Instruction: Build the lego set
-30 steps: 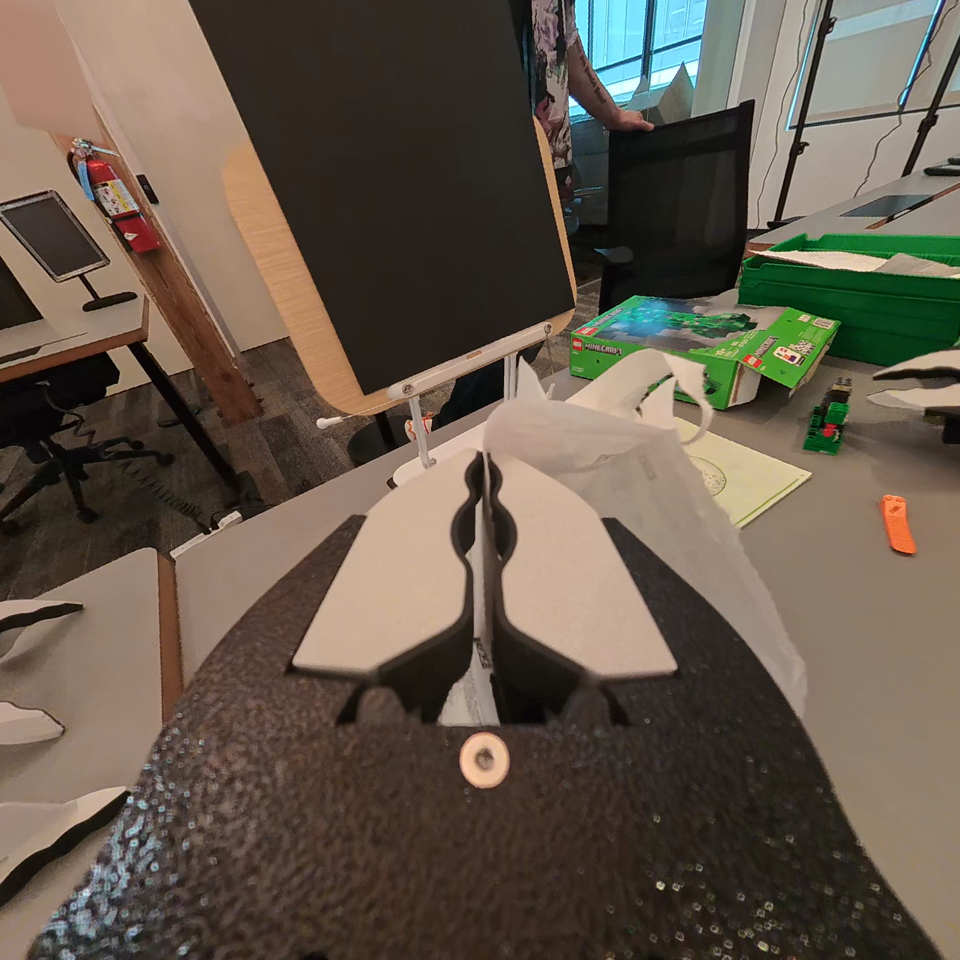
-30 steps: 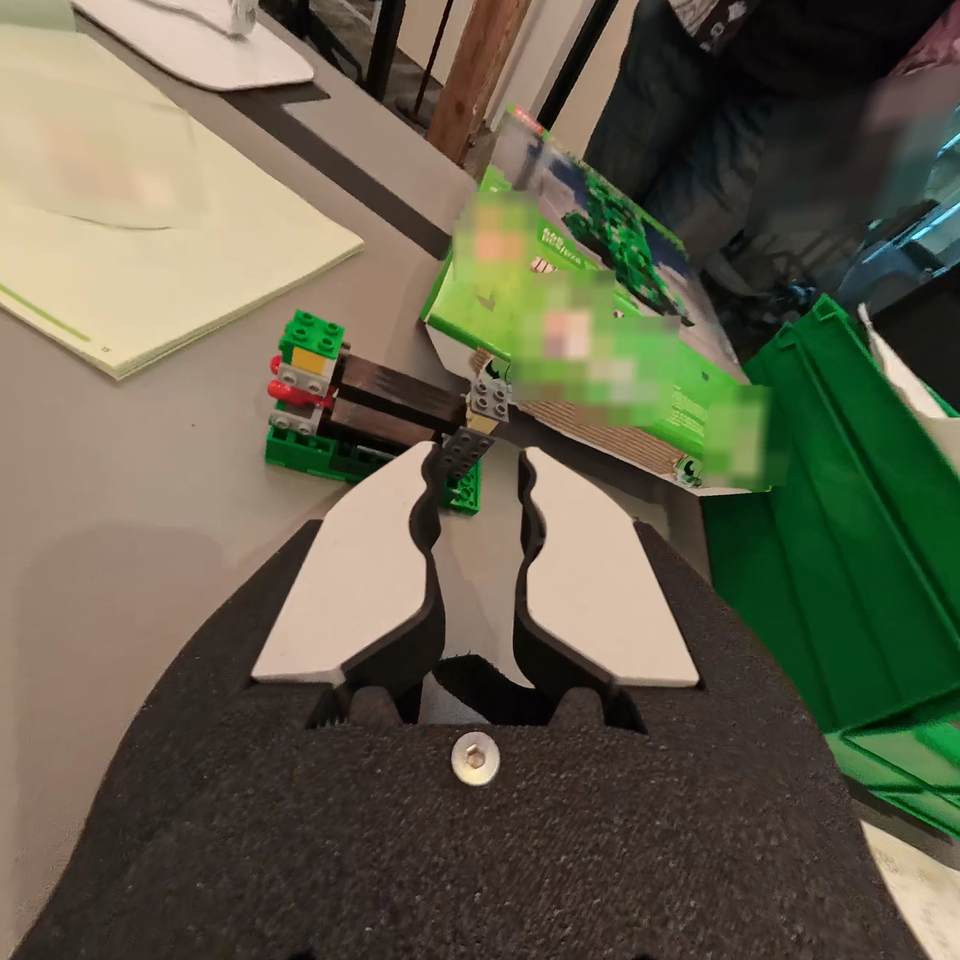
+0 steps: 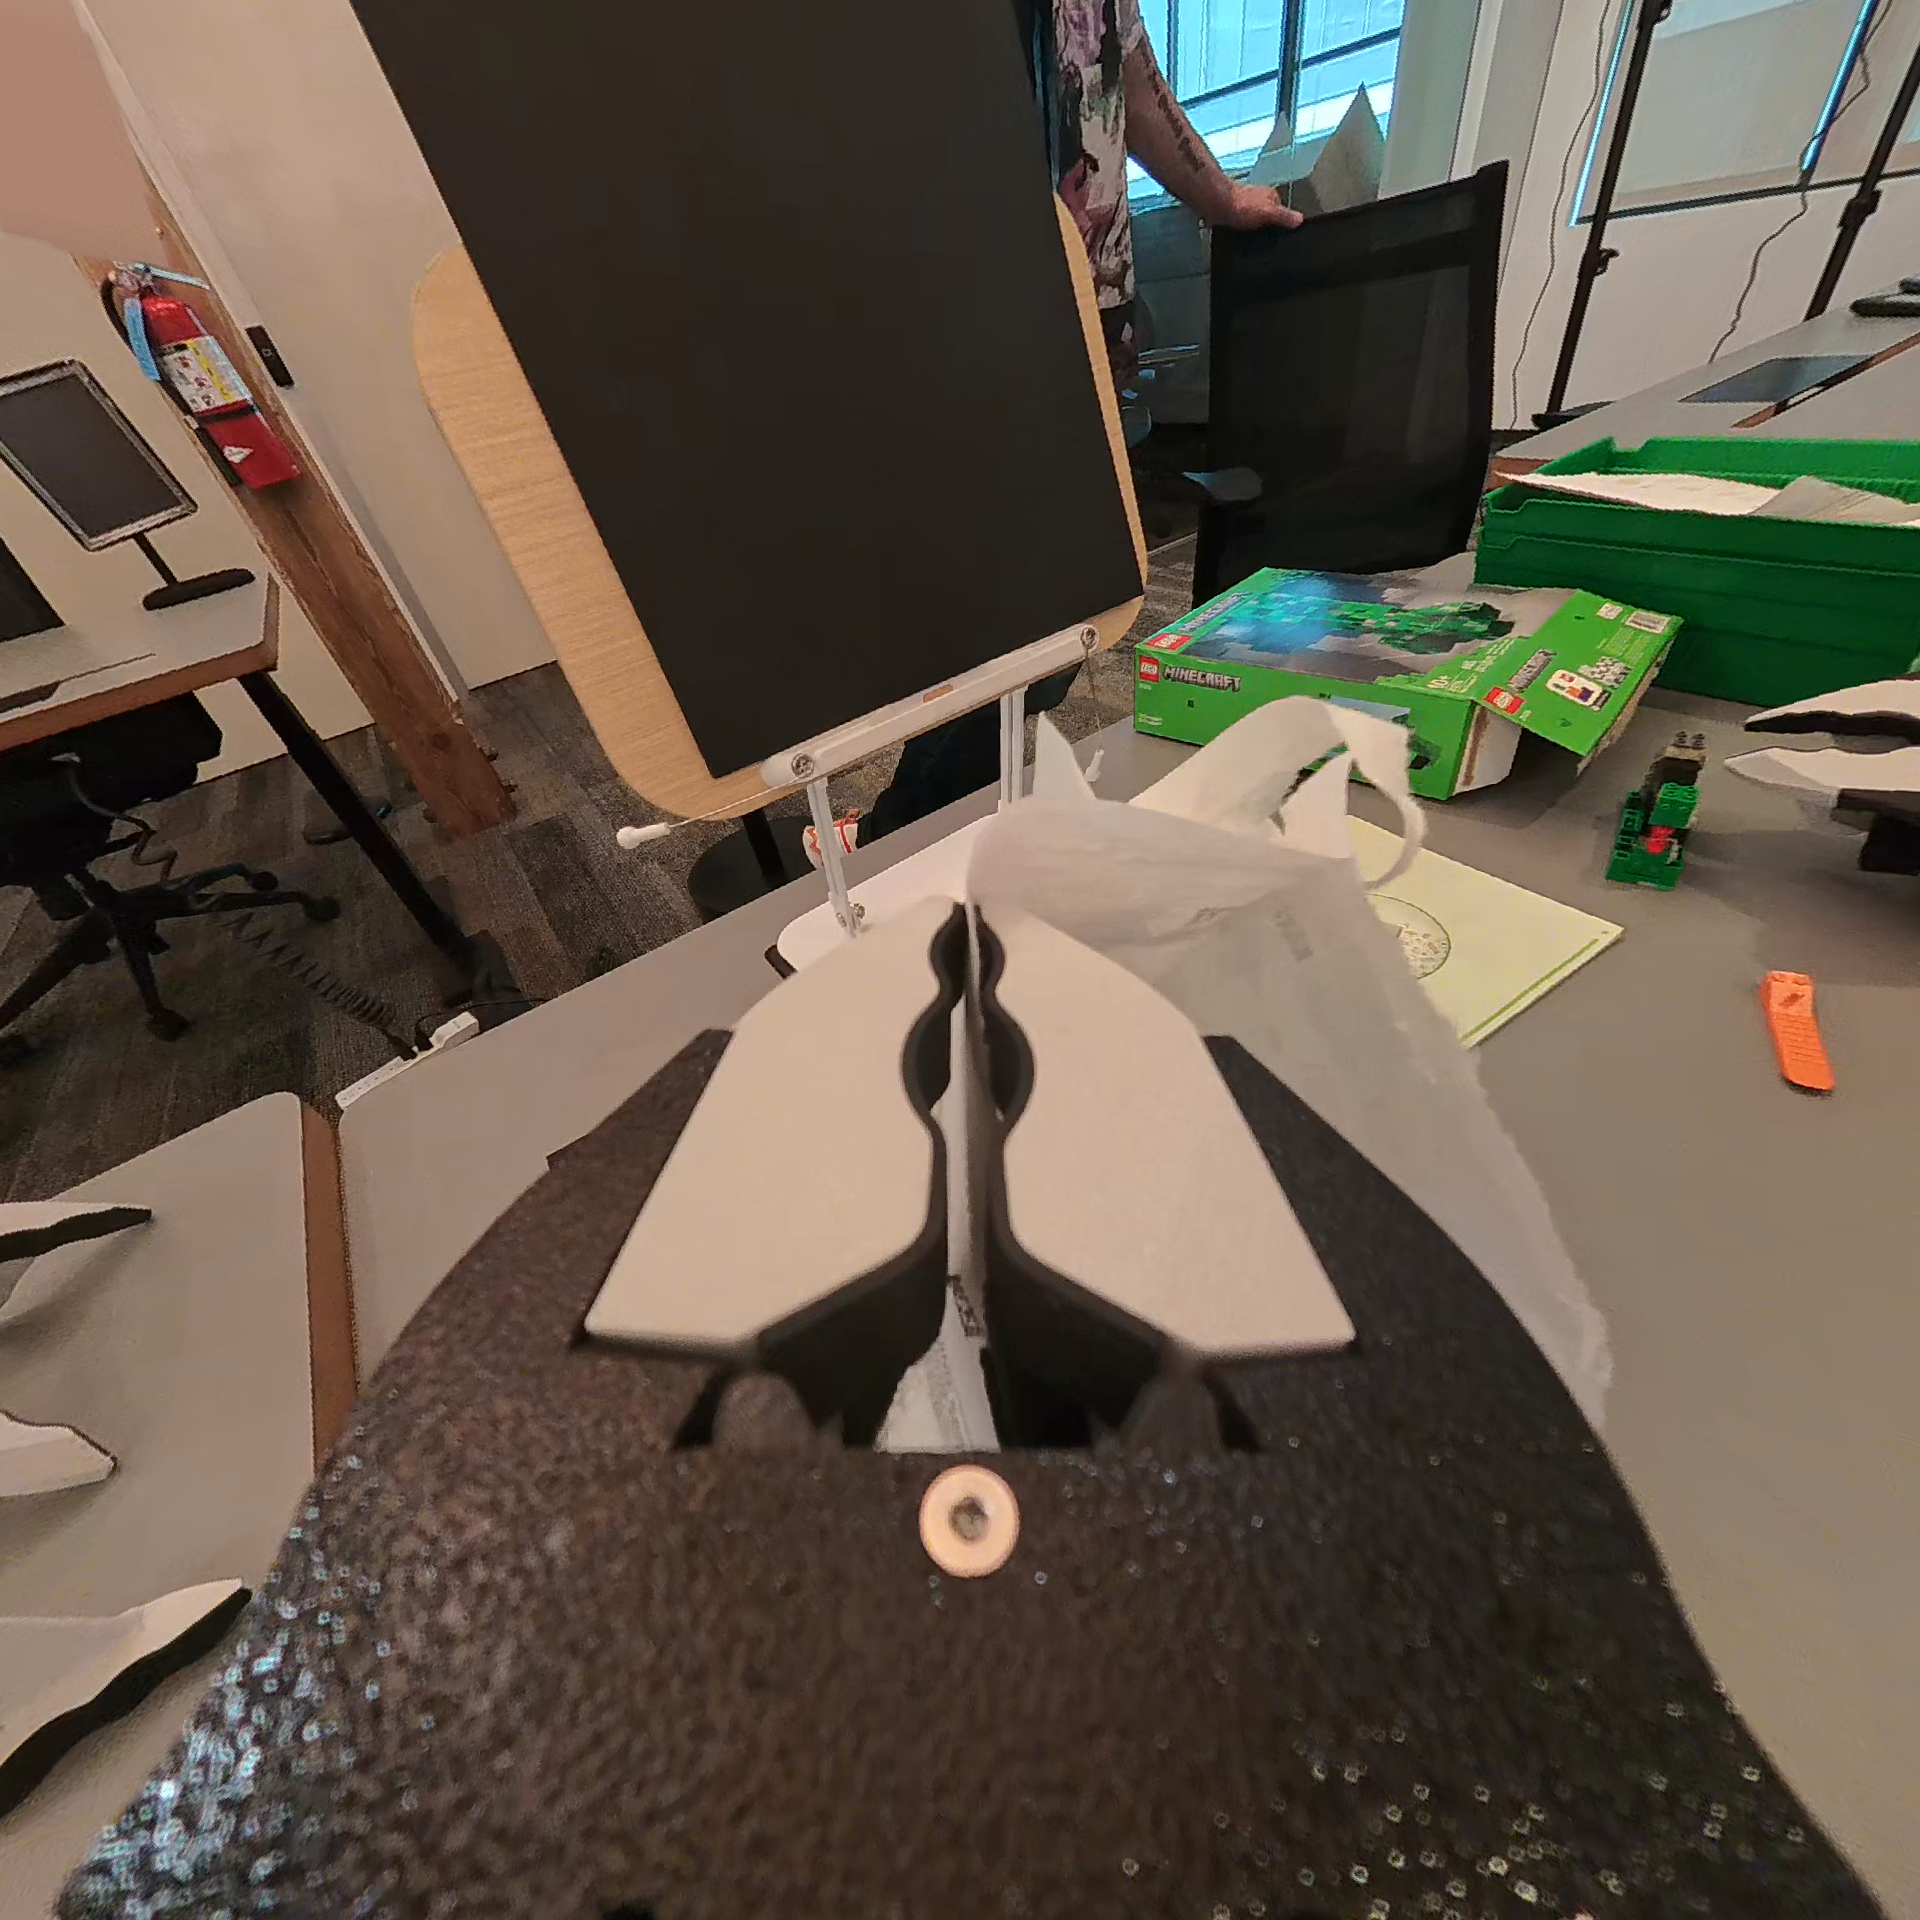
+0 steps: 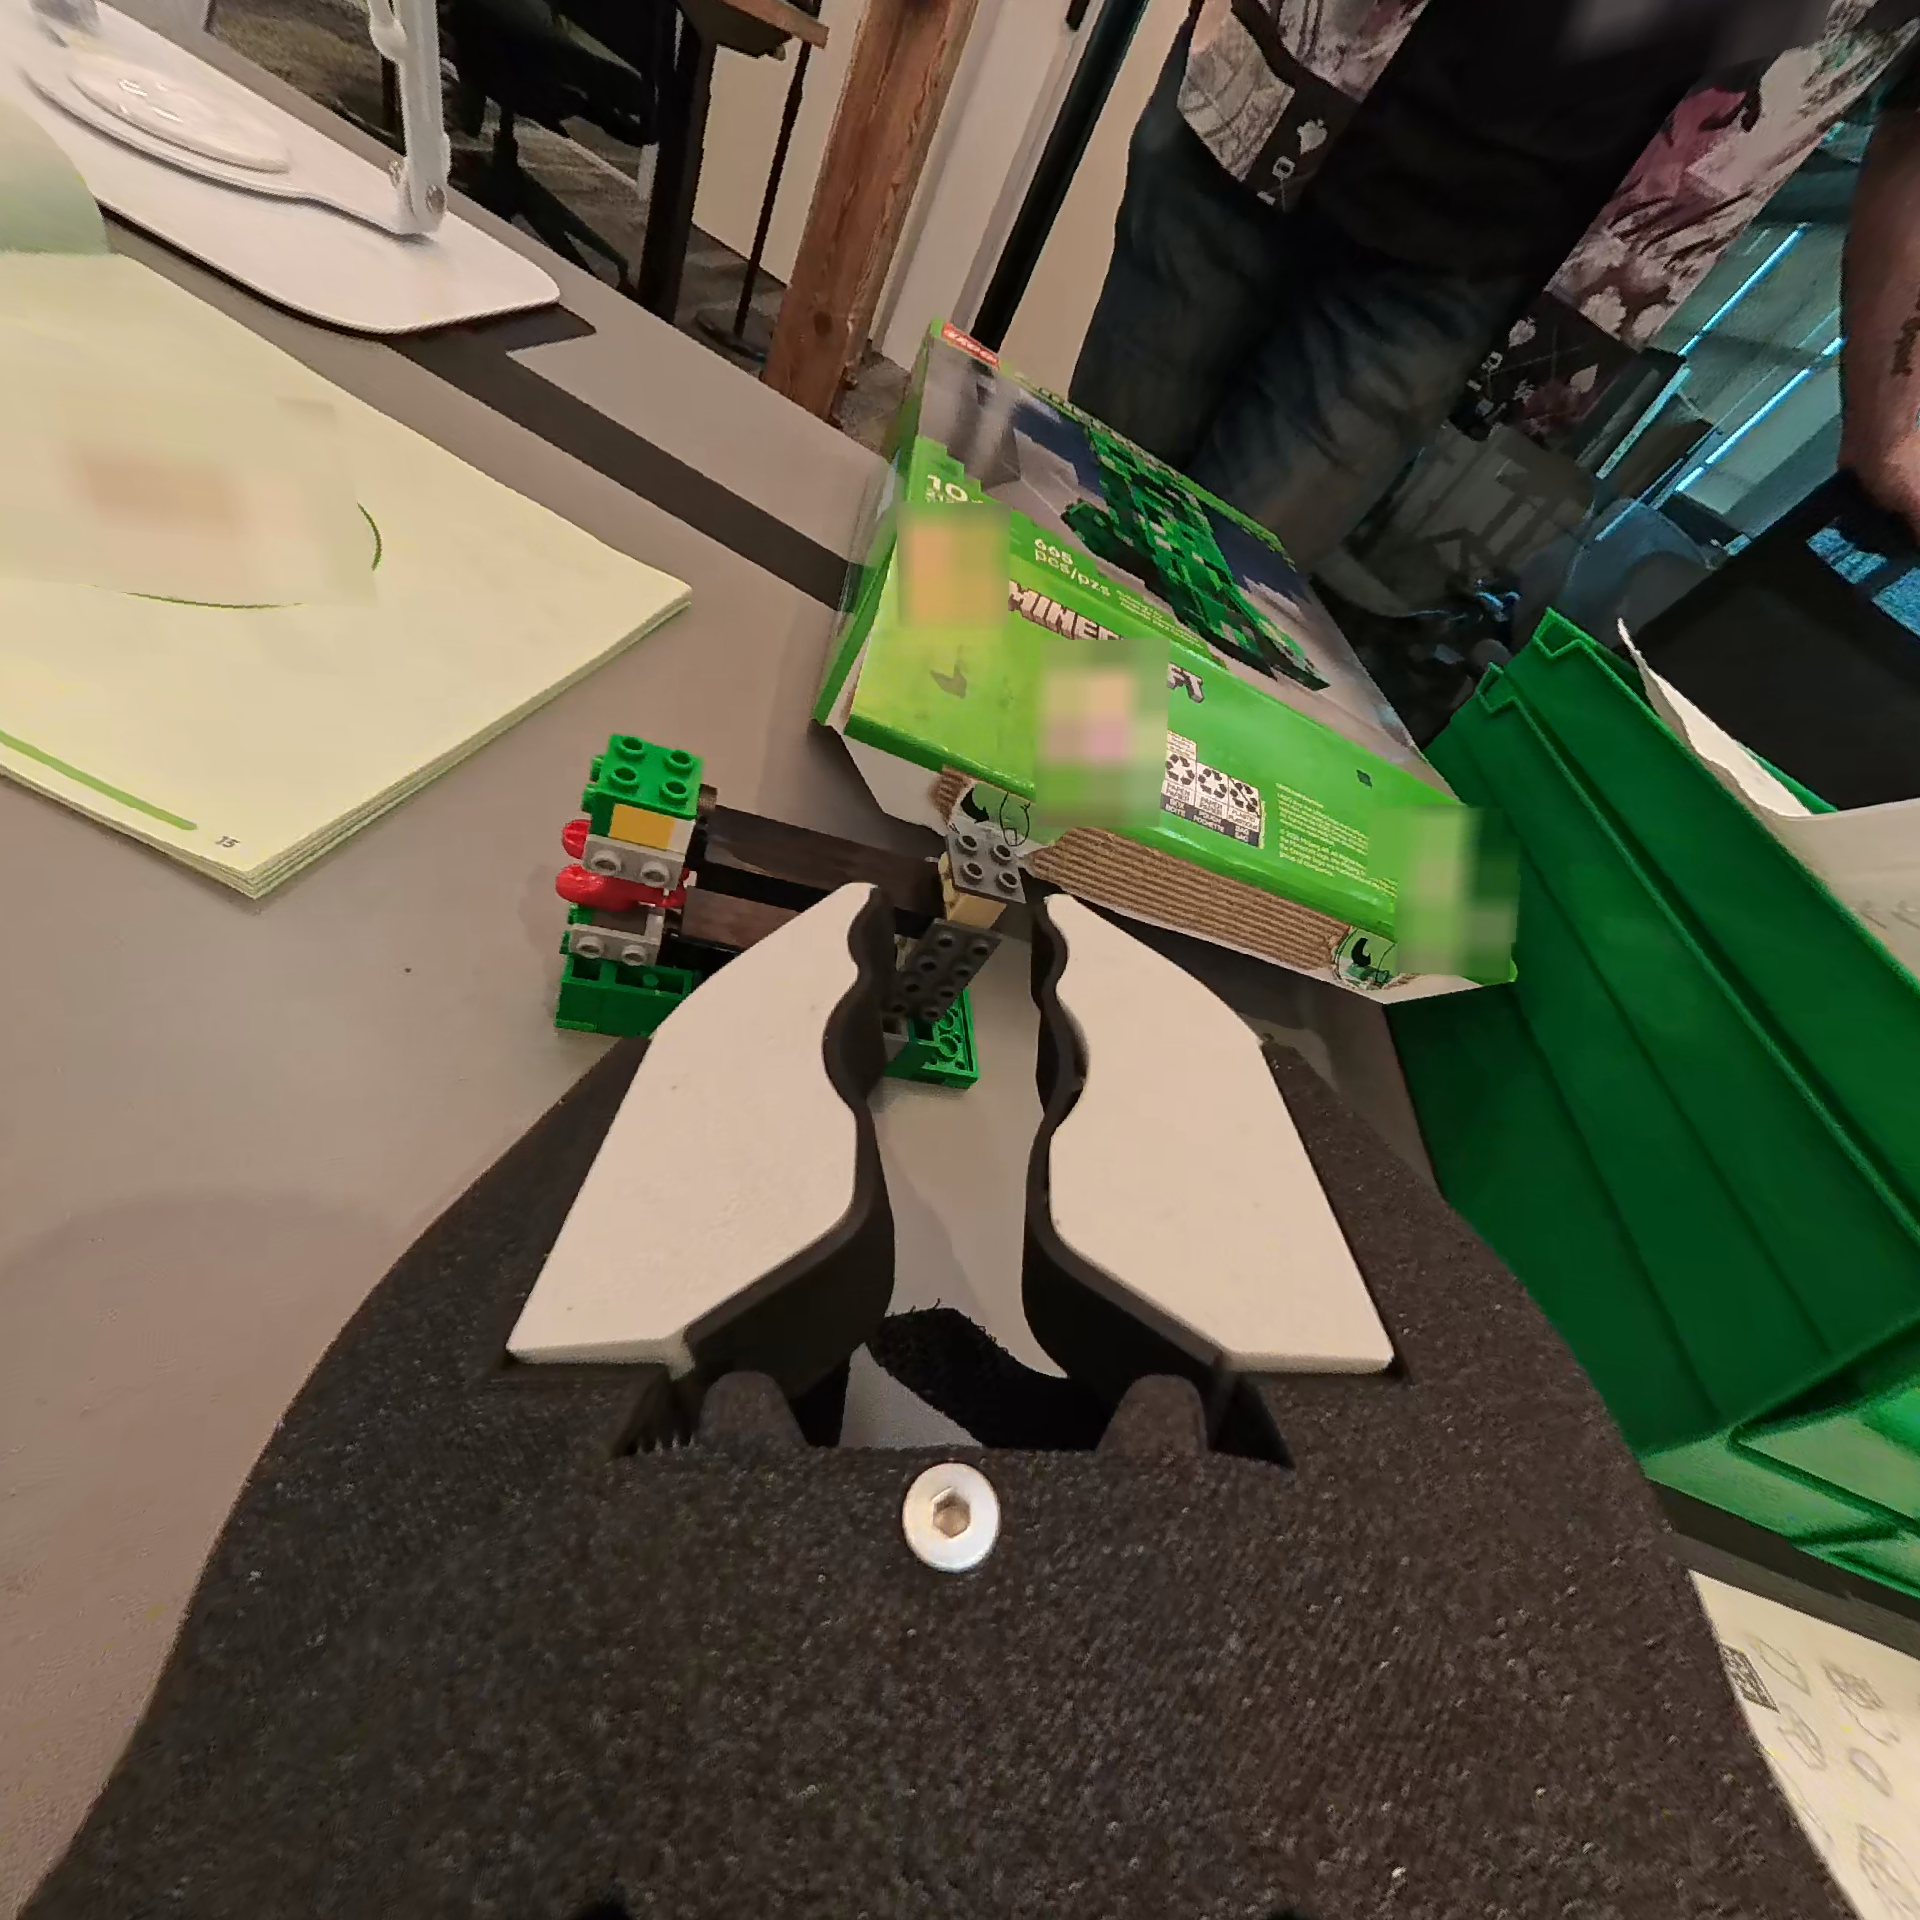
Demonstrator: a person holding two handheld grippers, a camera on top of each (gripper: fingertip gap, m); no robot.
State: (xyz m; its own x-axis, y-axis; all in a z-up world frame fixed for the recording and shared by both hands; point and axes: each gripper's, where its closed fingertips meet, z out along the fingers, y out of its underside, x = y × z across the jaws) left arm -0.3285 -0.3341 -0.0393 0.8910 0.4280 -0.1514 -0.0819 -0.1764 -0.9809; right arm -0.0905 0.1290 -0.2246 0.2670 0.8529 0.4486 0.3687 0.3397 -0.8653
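My left gripper (image 3: 968,935) is shut on a white paper bag (image 3: 1226,966) and holds it above the grey table (image 3: 1714,1247). A small lego build (image 4: 665,894) of green, grey, red and dark brown bricks stands on the table (image 4: 208,1091). It also shows far right in the left wrist view (image 3: 1657,831). My right gripper (image 4: 951,935) is open just in front of the build, its tips on either side of the dark grey plate (image 4: 940,971) at the build's near end. The right gripper's fingers (image 3: 1829,748) show at the right edge of the left wrist view.
A green lego box (image 4: 1122,686) lies behind the build, also in the left wrist view (image 3: 1403,675). Green bins (image 4: 1662,1091) stand to the right. An instruction booklet (image 4: 260,644) lies to the left. An orange brick separator (image 3: 1795,1029) lies on the table. A tablet on a white stand (image 3: 748,364) stands ahead. A person (image 4: 1455,208) stands behind. There is about 55 cm between the tips of the two grippers.
My right gripper has opened a little wider and moved slightly forward toward the build. My left gripper still holds the bag, almost unmoved.
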